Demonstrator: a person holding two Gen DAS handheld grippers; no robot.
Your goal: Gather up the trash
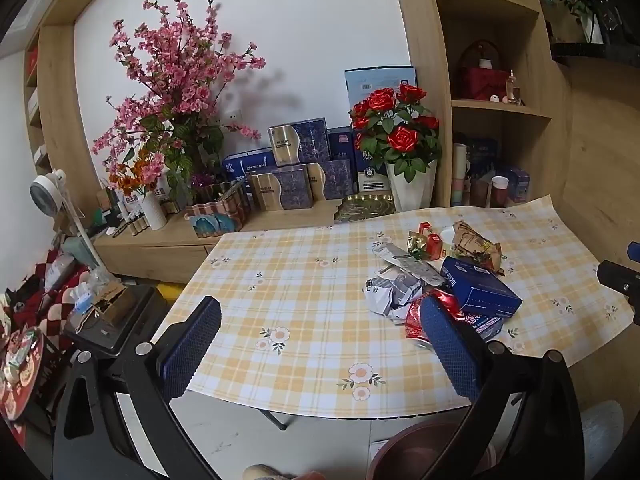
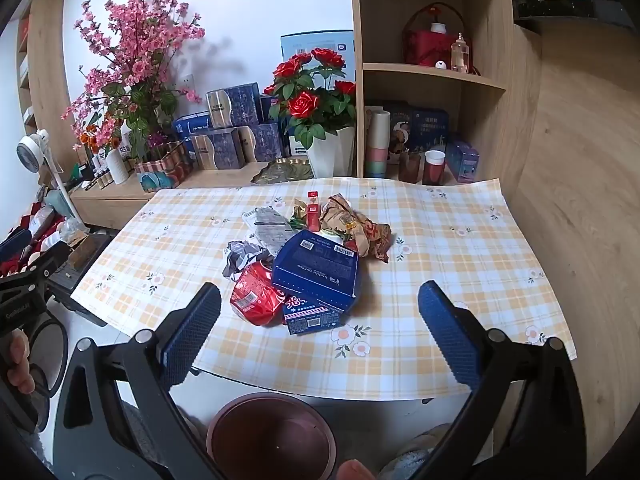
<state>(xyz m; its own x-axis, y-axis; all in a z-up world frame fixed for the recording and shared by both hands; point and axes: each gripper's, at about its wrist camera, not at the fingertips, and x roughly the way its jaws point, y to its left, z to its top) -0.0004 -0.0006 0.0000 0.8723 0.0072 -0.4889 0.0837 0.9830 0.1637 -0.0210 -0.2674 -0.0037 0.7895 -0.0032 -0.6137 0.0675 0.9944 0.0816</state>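
Nearest, at 6 o'clock in the right wrist view, a round dark-brown plastic bin (image 2: 272, 436) stands on the pale floor just below the table's near edge, its mouth up and apparently empty. The same bin shows only as a rim (image 1: 416, 448) at 5 o'clock in the left wrist view.

Both claws are released. The right gripper (image 2: 320, 332) has its blue-padded jaws spread wide with nothing between them, hovering over the near edge of the yellow-and-white checked tablecloth (image 2: 460, 280). The left gripper (image 1: 320, 344) is likewise spread and empty, set off to the left of the litter; its right pad overlaps the red wrapper in the picture, but I cannot tell that it touches.

Further in, at the centre of the right wrist view, lies the trash heap: a crumpled shiny red foil wrapper (image 2: 256, 296) closest, touching a small blue carton with white characters (image 2: 312, 316), and a flat dark-blue cardboard coffee box (image 2: 316, 268) resting on top of both. Behind, toward 12 o'clock, are crumpled grey-white paper (image 2: 244, 260), a flat grey printed sachet (image 2: 268, 228), a crushed brown paper bag (image 2: 360, 228) and a small red carton (image 2: 313, 208).

Judging by the untouched heap and empty bin, collecting has barely started; the step in hand looks like the approach. The next move likely calls for the right gripper to advance and descend over the red wrapper or blue box, close, then carry it back toward 6 o'clock into the bin.
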